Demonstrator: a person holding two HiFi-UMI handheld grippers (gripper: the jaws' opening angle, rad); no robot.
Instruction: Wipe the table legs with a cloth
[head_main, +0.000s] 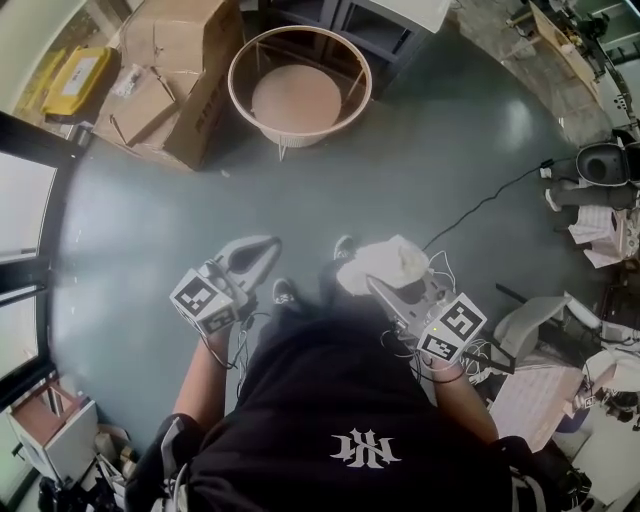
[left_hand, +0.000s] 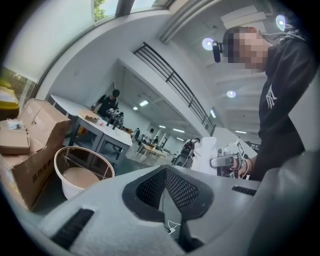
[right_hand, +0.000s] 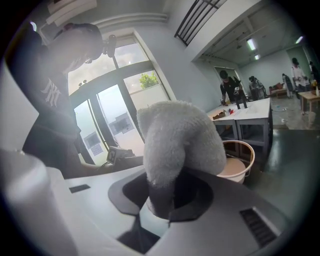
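Cloth (right_hand: 180, 140): where is it, and what holds it?

Reply: White and fluffy, it is clamped in the jaws of the right gripper (right_hand: 167, 200). A thick wad bulges out beyond the tips. In the head view the cloth (head_main: 385, 262) sits at lower centre, above the grey floor (head_main: 400, 170) and touching no furniture.

Asker: And the other tool?

Reply: The left gripper (left_hand: 167, 185) has its jaws pressed together with nothing between them. It is held at lower left of centre in the head view (head_main: 255, 252), level with the right gripper (head_main: 392, 292).

Asker: Which way do the legs lie from the cloth?

Reply: Straight ahead, toward the top of the head view and well apart from both jaws. A round rimmed table (head_main: 300, 138) stands there, with white work tables (head_main: 410, 10) behind it. I cannot tell which one is meant. The two tools look about equally far off, but only the right one carries the cloth, so it would probably make the reach.

Asker: What do the views each add?

Reply: From overhead the legs barely show. The right gripper view is low and sideways. It shows the round table (right_hand: 245, 150) just right of the cloth, and the work tables (right_hand: 250, 111) on dark upright legs — long axis vertical. The left gripper view shows thin rods inside the round table (left_hand: 65, 185).
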